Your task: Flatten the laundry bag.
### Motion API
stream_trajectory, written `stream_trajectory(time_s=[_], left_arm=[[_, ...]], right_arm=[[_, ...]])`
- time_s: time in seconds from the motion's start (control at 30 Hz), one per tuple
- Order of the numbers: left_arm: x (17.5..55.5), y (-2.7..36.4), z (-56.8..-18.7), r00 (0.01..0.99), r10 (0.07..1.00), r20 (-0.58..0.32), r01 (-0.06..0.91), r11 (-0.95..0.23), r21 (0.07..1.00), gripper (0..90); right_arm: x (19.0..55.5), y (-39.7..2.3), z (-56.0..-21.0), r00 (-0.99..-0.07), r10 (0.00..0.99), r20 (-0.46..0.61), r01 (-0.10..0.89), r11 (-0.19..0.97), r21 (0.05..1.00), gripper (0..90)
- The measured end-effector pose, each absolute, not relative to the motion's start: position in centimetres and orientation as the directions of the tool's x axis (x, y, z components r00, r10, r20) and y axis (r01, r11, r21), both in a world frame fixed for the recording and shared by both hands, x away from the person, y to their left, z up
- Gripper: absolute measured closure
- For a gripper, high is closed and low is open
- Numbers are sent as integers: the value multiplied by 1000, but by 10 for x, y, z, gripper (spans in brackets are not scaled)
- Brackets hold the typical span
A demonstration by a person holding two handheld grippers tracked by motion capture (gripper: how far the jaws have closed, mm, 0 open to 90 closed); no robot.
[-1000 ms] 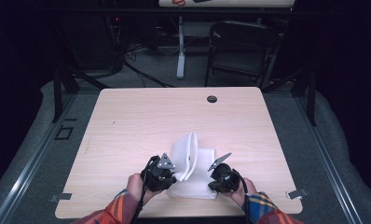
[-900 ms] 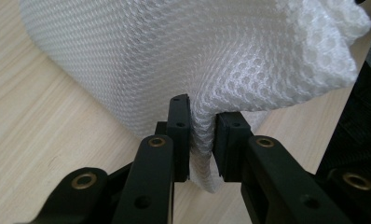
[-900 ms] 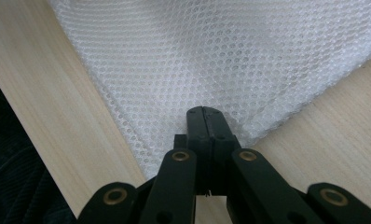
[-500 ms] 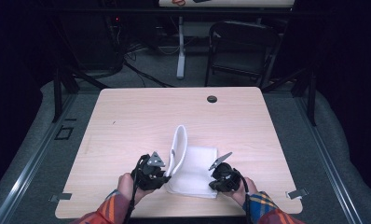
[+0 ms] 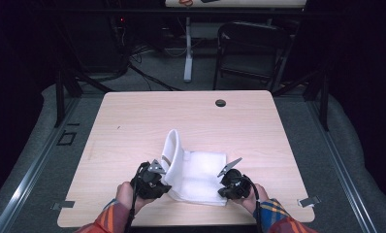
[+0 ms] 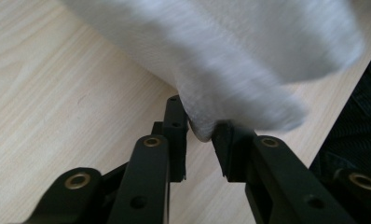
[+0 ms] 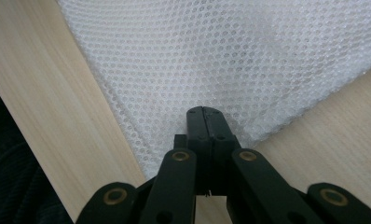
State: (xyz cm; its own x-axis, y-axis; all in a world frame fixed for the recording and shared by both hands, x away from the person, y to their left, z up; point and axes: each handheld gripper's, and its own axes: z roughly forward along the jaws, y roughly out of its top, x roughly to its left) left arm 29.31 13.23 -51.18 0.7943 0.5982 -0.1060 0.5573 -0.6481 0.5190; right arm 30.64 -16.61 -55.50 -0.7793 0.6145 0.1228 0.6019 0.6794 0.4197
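I work a white cloth [image 5: 196, 174] that lies low and centre in the high view, near the front edge of the table [image 5: 133, 121]. My right gripper [image 5: 228, 171] sits at the cloth's lower right corner; in the right gripper view its jaws are shut flat together with the mesh weave [image 7: 221, 60] spread just ahead of the tips, and I cannot tell whether a thin edge is pinched under them or they merely press it down. I judge that this hand is there as an anchor, so the flat part does not slide while the other hand works. My left gripper [image 5: 157, 168] is at the lower left of the cloth, where one flap [image 5: 171, 150] stands up in a tall curl. In the left gripper view its jaws have just been opening: a gap shows between them, and the bunched edge of the cloth [image 6: 207, 126] sits in that gap, touching the pads loosely rather than being squeezed. That reads to me as letting go of the lifted flap so that it can drop over the flat half and make a fold. The flap leans toward the middle of the cloth, which suits that. The risk I see is the curl falling back toward the left
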Motion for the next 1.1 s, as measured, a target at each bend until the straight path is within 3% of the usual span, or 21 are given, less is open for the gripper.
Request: stream_trajectory(time_s=[0.43,0.8,1.1], left_arm=[[281,160,-512,757,640,-133,618,-635,464,378],[276,187,-506,688,716,-118,669,-563,484,315],[278,191,-500,676,731,-92,652,-536,536,259]], right_arm=[[312,-175,-554,-767,631,114,616,677,403,900],[314,-176,-554,-764,636,111,619,673,404,900],[314,-176,-554,-761,637,125,625,667,405,876]])
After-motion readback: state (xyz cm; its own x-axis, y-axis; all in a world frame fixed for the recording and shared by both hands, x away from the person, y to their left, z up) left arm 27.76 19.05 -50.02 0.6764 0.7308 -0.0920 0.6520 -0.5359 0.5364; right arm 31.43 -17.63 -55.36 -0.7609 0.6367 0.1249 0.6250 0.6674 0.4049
